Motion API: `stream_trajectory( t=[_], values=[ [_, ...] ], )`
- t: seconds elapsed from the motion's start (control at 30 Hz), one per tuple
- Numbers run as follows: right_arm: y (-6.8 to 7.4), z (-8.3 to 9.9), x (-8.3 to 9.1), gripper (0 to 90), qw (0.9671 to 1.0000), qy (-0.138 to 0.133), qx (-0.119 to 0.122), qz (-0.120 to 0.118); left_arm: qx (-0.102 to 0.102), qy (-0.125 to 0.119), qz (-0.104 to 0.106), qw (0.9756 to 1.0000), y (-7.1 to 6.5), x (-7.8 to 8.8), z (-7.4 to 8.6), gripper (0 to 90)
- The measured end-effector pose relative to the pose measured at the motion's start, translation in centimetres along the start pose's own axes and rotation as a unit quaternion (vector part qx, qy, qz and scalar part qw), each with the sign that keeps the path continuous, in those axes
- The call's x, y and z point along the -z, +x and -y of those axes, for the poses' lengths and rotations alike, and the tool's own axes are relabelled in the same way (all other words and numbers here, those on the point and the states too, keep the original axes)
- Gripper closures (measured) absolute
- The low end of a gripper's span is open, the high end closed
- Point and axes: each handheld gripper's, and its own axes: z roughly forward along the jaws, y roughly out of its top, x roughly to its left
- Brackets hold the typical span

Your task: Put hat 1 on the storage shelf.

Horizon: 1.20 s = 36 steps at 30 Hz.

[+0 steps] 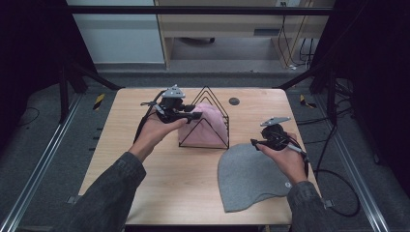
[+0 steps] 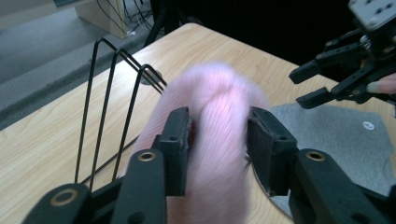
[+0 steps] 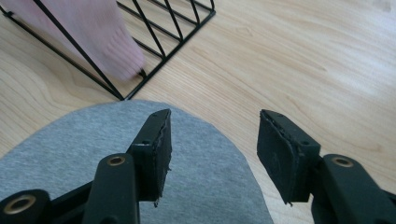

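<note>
A light wooden desk seen from above. A pink knit hat lies draped inside a black wire rack near the middle of the desk. A flat grey hat lies on the desk just right of the rack, towards the near edge.

The left tool reaches the pink hat from the left side. The left gripper view adds what the high view cannot: the pink knit bulges up between the two black pads, the left pad seems to touch it and a thin gap shows at the right pad.

The right tool hovers at the grey hat's top edge. The right gripper view shows its jaws set moderately wide with nothing between them, the grey fabric below and the rack's corner just beyond.
</note>
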Motion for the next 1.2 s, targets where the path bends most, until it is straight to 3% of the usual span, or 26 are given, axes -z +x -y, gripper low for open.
stream_trajectory(
  t=[0.2, 0.27, 0.4, 0.63, 0.87, 1.2],
  values=[
    [-0.4, 0.5, -0.3, 44.4, 0.9999, 0.010, -0.007, -0.001, 0.007, -0.009, -0.007, 0.9999, -0.2, 1.0, 0.2, 47.3],
    [-0.7, 0.7, -0.5, 43.6, 0.9998, 0.016, -0.011, -0.001, 0.007, -0.006, -0.014, 0.9999, -0.4, 1.4, 0.5, 39.2],
    [-1.3, 1.0, -1.0, 40.5, 0.9994, 0.029, -0.019, -0.008, -0.007, 0.009, -0.031, 0.9995, -0.8, 2.6, 1.5, 29.0],
    [-1.9, 1.6, -2.6, 45.0, 0.9975, 0.063, -0.025, -0.021, -0.002, 0.028, -0.031, 0.9991, -1.1, 4.1, 4.0, 15.6],
    [-2.4, 2.3, -4.1, 44.2, 0.9957, 0.081, -0.038, -0.023, 0.002, 0.045, -0.025, 0.9986, -1.5, 4.6, 6.4, 10.6],
    [-2.3, 2.9, -4.9, 40.7, 0.9934, 0.105, -0.041, -0.022, 0.005, 0.058, -0.027, 0.9979, -1.5, 4.9, 8.4, 9.1]
  ],
)
